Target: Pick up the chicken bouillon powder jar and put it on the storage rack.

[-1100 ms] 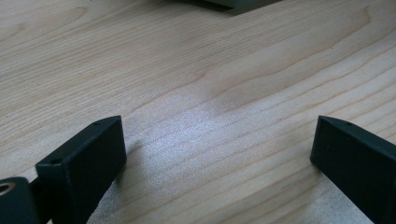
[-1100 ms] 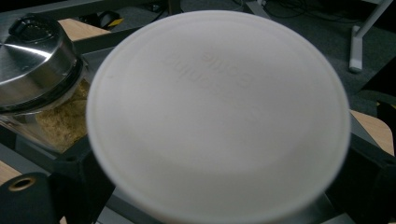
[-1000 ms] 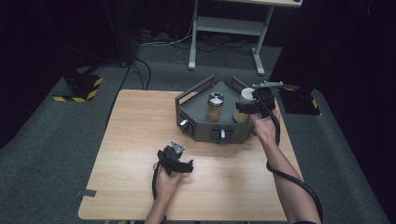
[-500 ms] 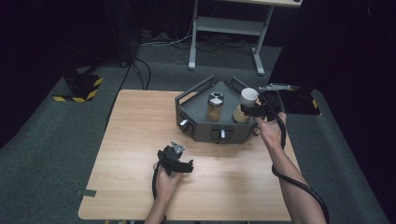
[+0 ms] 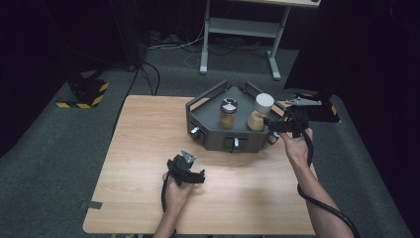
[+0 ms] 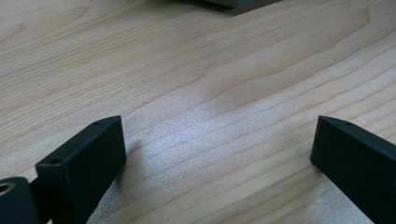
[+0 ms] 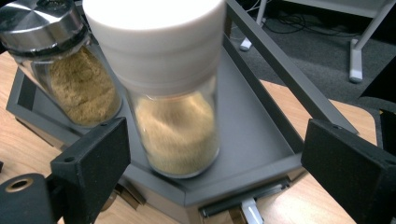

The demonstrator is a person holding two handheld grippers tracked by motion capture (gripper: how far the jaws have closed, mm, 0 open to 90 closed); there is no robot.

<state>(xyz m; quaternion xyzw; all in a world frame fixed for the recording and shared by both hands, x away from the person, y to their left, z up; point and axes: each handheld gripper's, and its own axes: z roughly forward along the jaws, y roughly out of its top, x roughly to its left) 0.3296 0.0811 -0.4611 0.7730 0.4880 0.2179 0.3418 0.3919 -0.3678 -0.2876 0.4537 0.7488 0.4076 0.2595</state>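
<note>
A grey tray (image 5: 213, 136) with raised walls stands at the back right of the wooden table. Two jars of tan powder stand in it: a steel-lidded jar (image 5: 228, 113) (image 7: 60, 65) and a white-lidded jar (image 5: 260, 112) (image 7: 168, 88). My right gripper (image 5: 275, 123) is open just right of the white-lidded jar, back from it, with nothing between its jaws (image 7: 215, 158). My left gripper (image 5: 188, 171) rests low over the table's front middle, open over bare wood (image 6: 219, 144).
The tray's front wall carries small metal knobs (image 5: 236, 143). A cable runs from the right gripper along the forearm. Beyond the table are a white metal stand (image 5: 237, 29) and a yellow-black striped block (image 5: 84, 91) on the carpet.
The right gripper has let go of the white-lidded jar inside the tray and drawn back to the right. The left gripper has stayed put.
</note>
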